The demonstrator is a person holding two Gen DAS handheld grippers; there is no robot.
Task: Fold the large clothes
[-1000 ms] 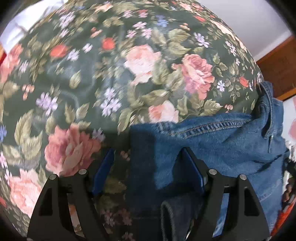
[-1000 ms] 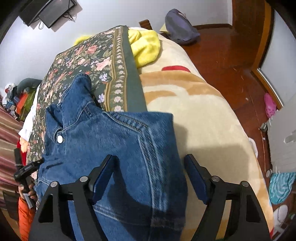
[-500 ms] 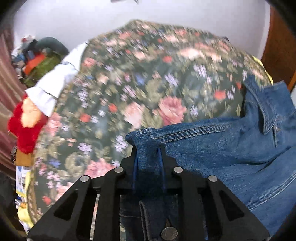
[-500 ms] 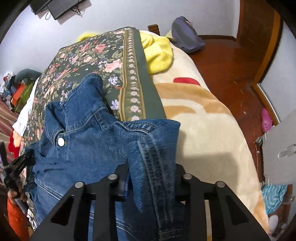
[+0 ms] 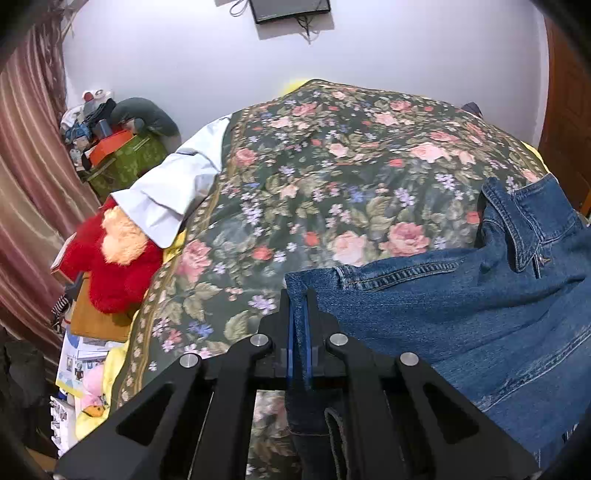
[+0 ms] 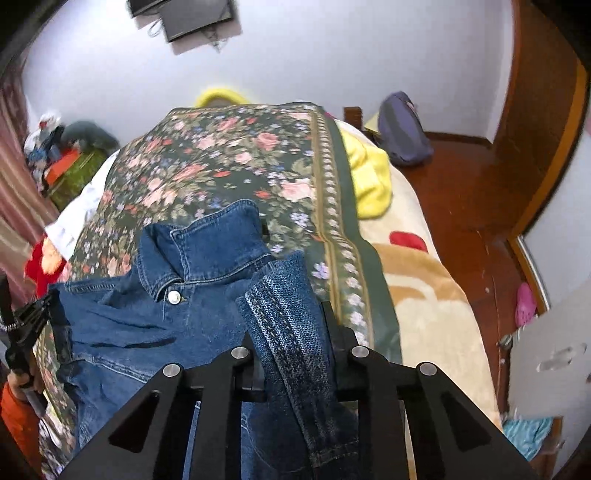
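A blue denim jacket (image 6: 147, 325) lies spread on a bed covered by a dark green floral bedspread (image 5: 332, 177), with a cream blanket (image 6: 424, 295) under it on the right side of the bed.

From the left wrist camera, the left gripper (image 5: 298, 306) has its jaws closed on a corner of the jacket's shoulder edge. The denim is pinched thin between the two black fingers, and a flap of it hangs below them. The rest of the jacket stretches away to the right, its collar (image 5: 517, 221) standing up near the frame's right edge.

From the right wrist camera, the right gripper (image 6: 291, 317) has its jaws clamped on a thick fold of denim that runs upward between the fingers. The collar and a metal button (image 6: 173, 296) sit just left of it. The other gripper shows small at the far left edge, held by a hand.

A yellow cloth (image 6: 369, 177) lies at the bed's right edge. A red plush toy (image 5: 114, 266) and a white garment (image 5: 166, 192) sit at the bed's left side. A dark screen (image 5: 290, 9) hangs on the white wall.
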